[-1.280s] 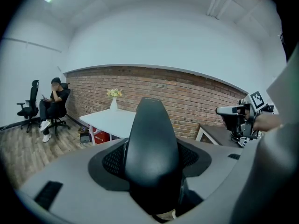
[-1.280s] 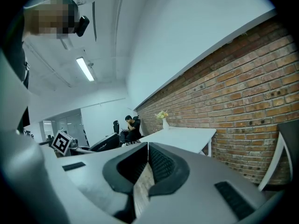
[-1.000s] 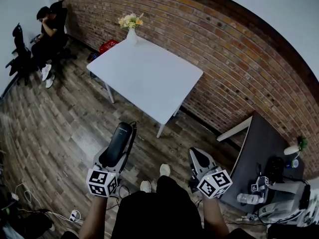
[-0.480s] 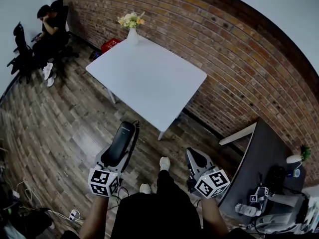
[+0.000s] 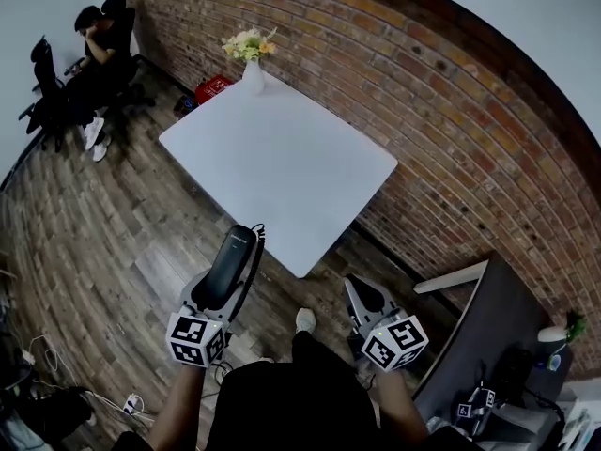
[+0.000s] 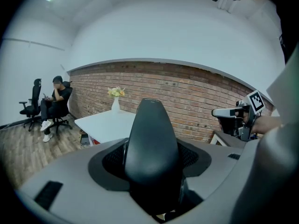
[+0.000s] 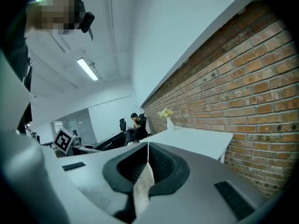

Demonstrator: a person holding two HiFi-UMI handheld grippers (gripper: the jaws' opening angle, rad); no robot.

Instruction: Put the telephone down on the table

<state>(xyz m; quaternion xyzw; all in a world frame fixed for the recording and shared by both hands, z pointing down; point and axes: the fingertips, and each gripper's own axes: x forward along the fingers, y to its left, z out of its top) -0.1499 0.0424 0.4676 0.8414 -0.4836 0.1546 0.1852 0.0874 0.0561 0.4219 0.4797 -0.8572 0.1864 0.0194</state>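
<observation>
Head view first: our left gripper [image 5: 225, 278] is clamped round the black telephone [image 5: 235, 252] and holds it in the air above the wooden floor [image 5: 113, 242], just short of the white table [image 5: 282, 158] at its near corner. Our right gripper [image 5: 362, 287] carries nothing.

Left gripper view: both jaws press the telephone's sides, with the table ahead.

Right gripper view: its 2 jaws meet, with nothing between them.

We judge this the carry step. Next we must bring the telephone over the table, lower it flat, then release.
</observation>
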